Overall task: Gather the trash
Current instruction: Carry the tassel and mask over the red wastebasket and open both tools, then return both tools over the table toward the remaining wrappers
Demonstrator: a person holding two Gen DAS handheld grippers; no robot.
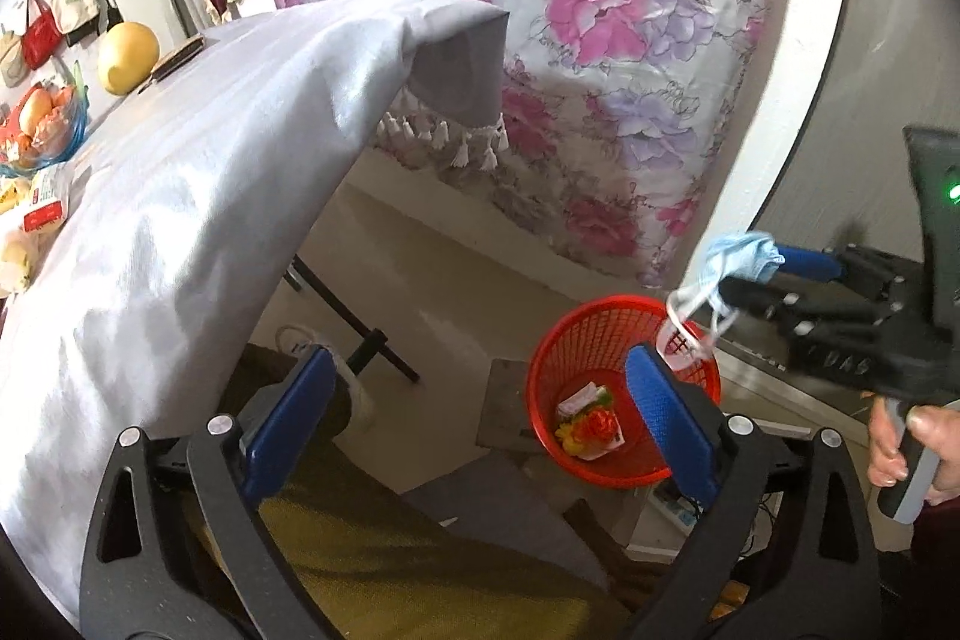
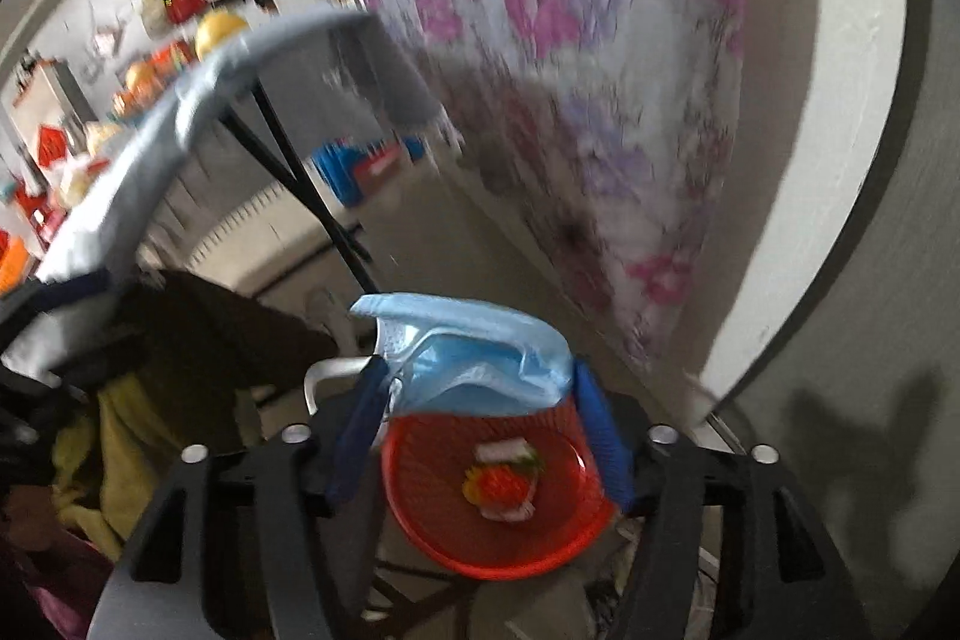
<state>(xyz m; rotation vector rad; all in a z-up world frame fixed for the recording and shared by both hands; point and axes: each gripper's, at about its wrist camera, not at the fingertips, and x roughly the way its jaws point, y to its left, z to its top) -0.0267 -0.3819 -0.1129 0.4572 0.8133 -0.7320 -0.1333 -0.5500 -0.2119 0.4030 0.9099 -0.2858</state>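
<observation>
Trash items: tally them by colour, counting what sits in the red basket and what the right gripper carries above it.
Blue: 1, the face mask at the right gripper, over the red basket.
Multicoloured: 1, the printed wrapper lying in the basket.
Total: 2

Left wrist view: angled down, red basket point(image 1: 621, 403) at 4 o'clock. Right wrist view: nearer, above same basket point(image 2: 498, 502), 6 o'clock. Both share floral sheet point(image 1: 570, 10).
</observation>
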